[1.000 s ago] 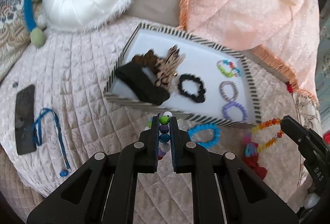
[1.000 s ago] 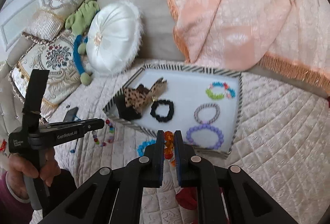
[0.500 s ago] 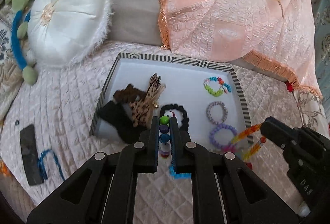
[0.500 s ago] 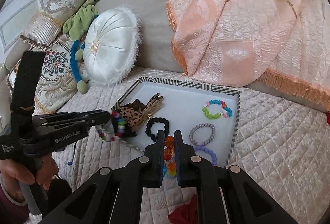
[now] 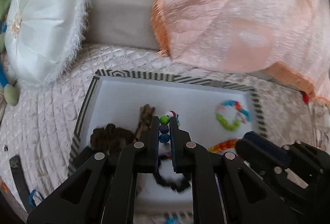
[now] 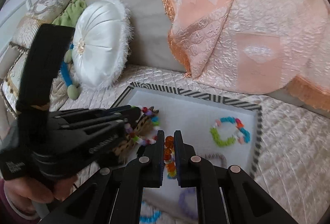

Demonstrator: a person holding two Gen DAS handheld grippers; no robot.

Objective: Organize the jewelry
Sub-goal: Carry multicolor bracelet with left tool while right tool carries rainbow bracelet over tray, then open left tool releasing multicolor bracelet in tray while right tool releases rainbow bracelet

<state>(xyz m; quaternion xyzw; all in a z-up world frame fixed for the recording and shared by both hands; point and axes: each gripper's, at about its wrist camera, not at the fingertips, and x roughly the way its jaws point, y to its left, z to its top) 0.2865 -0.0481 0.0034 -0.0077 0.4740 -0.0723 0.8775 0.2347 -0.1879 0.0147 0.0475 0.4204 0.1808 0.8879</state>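
Working on a bed here, covered in a quilted cream satin bedspread point(image 6: 288, 141), with a round white satin cushion point(image 6: 99, 46) with a fuzzy fringe and a peach brocade throw point(image 6: 247, 27) with orange fringe up by the headboard. My white tray with the black-and-white striped rim point(image 6: 196, 96) sits flat on the quilt. My left gripper point(image 5: 164, 120) is clenched on a string of chunky multicoloured round beads point(image 5: 164, 128), hanging over the tray. My right gripper point(image 6: 169, 137) is clamped on a bracelet of clear orange faceted beads point(image 6: 169, 151), also above the tray. A pastel rubber-band loop bracelet point(image 6: 230, 131) already lies inside.
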